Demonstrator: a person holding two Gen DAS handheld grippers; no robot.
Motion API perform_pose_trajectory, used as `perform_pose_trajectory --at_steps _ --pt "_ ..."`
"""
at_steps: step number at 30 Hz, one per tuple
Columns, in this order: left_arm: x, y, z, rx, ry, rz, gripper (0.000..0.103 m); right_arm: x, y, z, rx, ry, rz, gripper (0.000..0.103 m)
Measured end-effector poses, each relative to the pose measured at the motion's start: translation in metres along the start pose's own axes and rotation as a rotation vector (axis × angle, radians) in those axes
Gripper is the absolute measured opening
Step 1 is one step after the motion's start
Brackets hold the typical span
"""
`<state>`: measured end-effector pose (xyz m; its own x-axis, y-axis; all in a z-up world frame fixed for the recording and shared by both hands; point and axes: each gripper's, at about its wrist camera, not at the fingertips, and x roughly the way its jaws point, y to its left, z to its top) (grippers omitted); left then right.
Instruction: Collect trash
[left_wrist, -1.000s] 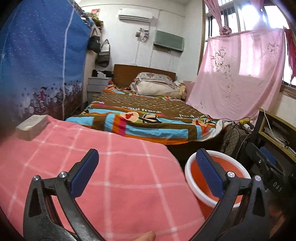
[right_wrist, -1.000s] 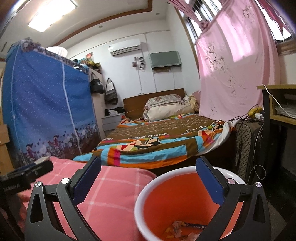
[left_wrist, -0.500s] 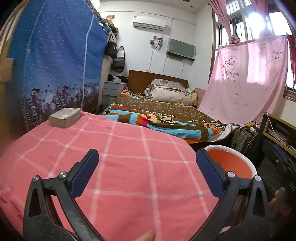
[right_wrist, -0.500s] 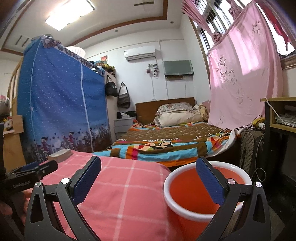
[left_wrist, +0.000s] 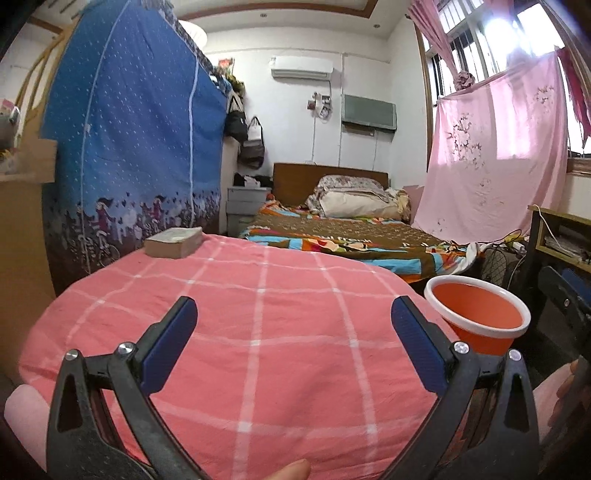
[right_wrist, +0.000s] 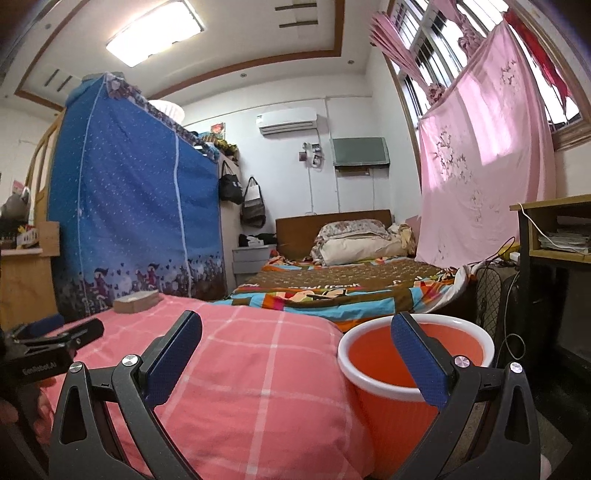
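Observation:
An orange bin with a white rim stands on the floor right of a surface covered by a pink checked cloth. It also shows in the right wrist view, close in front of the right jaw. My left gripper is open and empty above the cloth. My right gripper is open and empty, over the cloth's right edge beside the bin. The bin's inside bottom is hidden. The left gripper shows at the left of the right wrist view.
A thick book lies at the cloth's far left corner. Beyond is a bed with a colourful blanket. A blue fabric wardrobe stands at left. A shelf with cables and a fan stand at right.
Both grippers have pulled back and up from the bin. The bin now looks smaller and farther, its trash inside is out of sight, and more of the pink cloth and the book show.

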<state>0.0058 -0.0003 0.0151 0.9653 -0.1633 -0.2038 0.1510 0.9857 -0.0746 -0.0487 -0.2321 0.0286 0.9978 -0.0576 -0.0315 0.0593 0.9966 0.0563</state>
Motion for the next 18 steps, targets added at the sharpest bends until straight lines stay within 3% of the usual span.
perform_pose_trajectory --at_steps 6,18 --pt "-0.004 0.005 -0.007 -0.001 -0.013 0.005 0.103 -0.006 0.003 -0.011 -0.011 -0.024 0.003 0.103" --pt "-0.006 0.005 -0.013 0.001 -0.005 0.012 0.103 0.0 0.001 -0.022 0.005 0.026 -0.007 0.103"
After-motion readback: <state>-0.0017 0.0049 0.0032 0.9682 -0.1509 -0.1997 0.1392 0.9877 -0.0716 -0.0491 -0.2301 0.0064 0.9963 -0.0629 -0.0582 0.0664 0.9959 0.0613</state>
